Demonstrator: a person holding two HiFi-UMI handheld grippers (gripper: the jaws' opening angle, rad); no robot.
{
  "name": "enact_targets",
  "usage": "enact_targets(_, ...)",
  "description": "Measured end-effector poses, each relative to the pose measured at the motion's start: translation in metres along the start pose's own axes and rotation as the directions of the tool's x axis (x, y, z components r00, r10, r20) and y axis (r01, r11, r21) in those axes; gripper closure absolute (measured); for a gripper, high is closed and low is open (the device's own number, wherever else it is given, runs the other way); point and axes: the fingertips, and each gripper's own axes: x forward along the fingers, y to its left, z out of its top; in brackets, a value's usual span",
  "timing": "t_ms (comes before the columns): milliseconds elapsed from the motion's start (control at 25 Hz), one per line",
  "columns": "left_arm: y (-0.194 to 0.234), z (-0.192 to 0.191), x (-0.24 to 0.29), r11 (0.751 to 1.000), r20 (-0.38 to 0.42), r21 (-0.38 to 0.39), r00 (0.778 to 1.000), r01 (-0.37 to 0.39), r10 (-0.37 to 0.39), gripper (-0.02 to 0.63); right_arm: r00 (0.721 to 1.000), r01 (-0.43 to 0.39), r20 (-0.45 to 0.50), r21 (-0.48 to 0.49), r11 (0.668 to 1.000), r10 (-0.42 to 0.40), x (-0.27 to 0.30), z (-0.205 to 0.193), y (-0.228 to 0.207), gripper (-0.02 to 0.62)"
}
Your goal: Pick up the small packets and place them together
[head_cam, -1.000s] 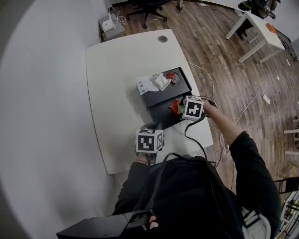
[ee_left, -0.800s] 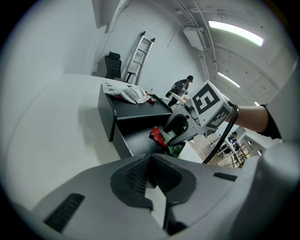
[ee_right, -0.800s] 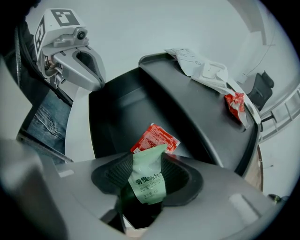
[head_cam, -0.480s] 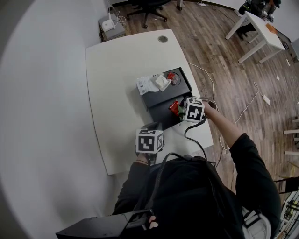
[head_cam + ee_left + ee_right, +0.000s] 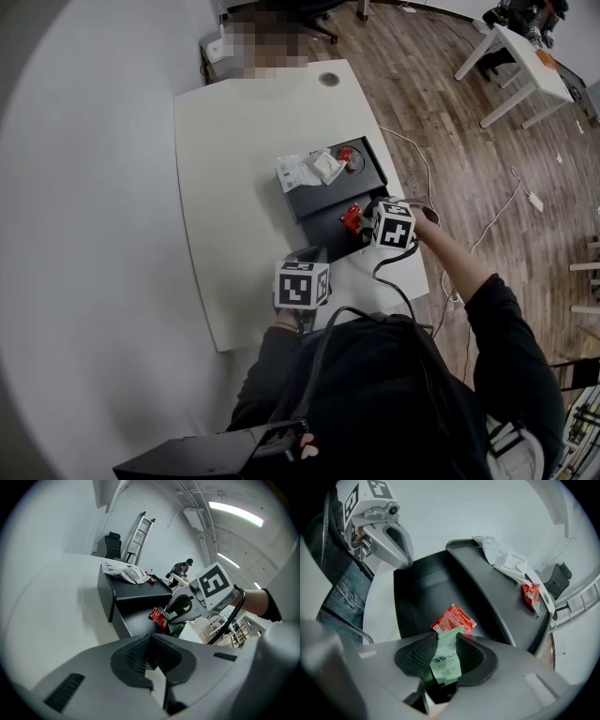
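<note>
A green packet (image 5: 446, 660) stands upright between the pads of my right gripper (image 5: 446, 637). Its jaws have just been closing, and the pads touch both edges of the packet. A red packet (image 5: 453, 619) lies just beyond the fingertips on the low black tray (image 5: 417, 592). In the head view the right gripper (image 5: 368, 228) points steeply down beside the red packet (image 5: 352, 218). My left gripper (image 5: 149, 637) hovers over the white table near the tray's front corner, shut and with nothing in it.
Crumpled white wrappers (image 5: 311, 169) and another red packet (image 5: 344, 155) lie on the raised black box (image 5: 361, 173) behind the tray. The white table (image 5: 234, 187) ends close to the right of the tray. A cable hangs from the right gripper.
The right gripper's marker cube has tipped slightly over the red packet. Both hands stay where they were.
</note>
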Motion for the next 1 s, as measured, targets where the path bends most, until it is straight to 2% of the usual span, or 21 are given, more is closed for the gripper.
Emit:
enact_targets(160, 0.0, 0.0, 0.0, 1.0, 0.0, -0.002, 1.0, 0.0, 0.0, 0.606, 0.999, 0.02, 0.038, 0.018, 1.0, -0.021, -0.014, 0.003, -0.005, 0.468)
enact_targets(360, -0.001, 0.001, 0.0, 1.0, 0.002, 0.0, 1.0, 0.0, 0.0, 0.606, 0.99, 0.089, 0.106, 0.021, 0.996, -0.09, -0.042, 0.016, -0.017, 0.468)
enact_targets(560, -0.001, 0.001, -0.001, 1.0, 0.003, 0.006, 1.0, -0.003, 0.003, 0.606, 0.969, 0.183, 0.171, -0.003, 0.983, -0.18, -0.076, 0.034, -0.034, 0.468)
enact_targets(760, 0.0, 0.001, 0.001, 1.0, 0.003, 0.003, 1.0, -0.005, 0.005, 0.606, 0.942, 0.271, 0.203, 0.015, 0.963, -0.268, -0.097, 0.043, -0.066, 0.468)
enact_targets(1000, 0.0, 0.001, 0.001, 1.0, 0.002, -0.001, 1.0, -0.006, 0.006, 0.606, 0.932, 0.294, 0.214, 0.033, 0.955, -0.294, -0.099, 0.05, -0.092, 0.468)
